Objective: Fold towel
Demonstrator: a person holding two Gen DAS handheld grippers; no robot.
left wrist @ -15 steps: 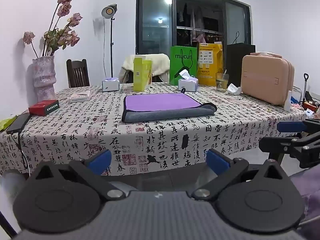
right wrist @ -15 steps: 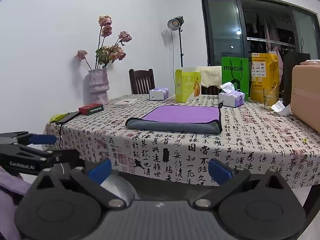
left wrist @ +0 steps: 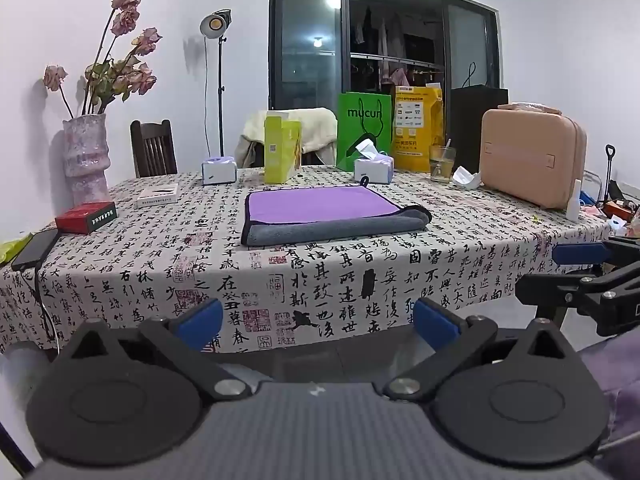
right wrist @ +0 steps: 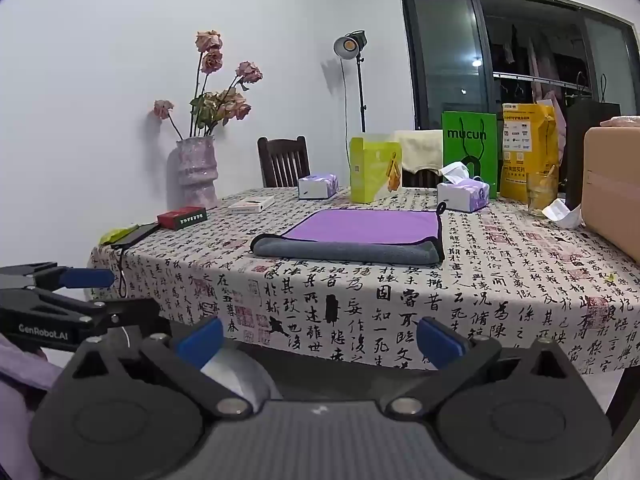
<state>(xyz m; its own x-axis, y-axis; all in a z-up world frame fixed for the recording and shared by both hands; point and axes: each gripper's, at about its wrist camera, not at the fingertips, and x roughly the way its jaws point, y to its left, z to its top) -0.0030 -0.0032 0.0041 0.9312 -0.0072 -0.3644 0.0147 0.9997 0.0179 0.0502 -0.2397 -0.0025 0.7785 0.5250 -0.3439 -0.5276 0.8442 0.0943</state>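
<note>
A towel (left wrist: 320,212), purple on top and grey underneath, lies folded flat in the middle of the table, its grey rolled edge toward me. It also shows in the right wrist view (right wrist: 356,236). My left gripper (left wrist: 318,318) is open and empty, held back from the table's front edge, below the tabletop. My right gripper (right wrist: 318,338) is open and empty, also in front of the table. The right gripper shows at the right edge of the left wrist view (left wrist: 580,276); the left gripper shows at the left of the right wrist view (right wrist: 60,296).
The table (left wrist: 160,264) has a calligraphy-print cloth. On it are a vase of dried roses (left wrist: 86,160), a red box (left wrist: 86,217), a phone (left wrist: 36,249), tissue boxes (left wrist: 374,168), a green carton (left wrist: 282,152), bags (left wrist: 364,136) and a pink case (left wrist: 532,160).
</note>
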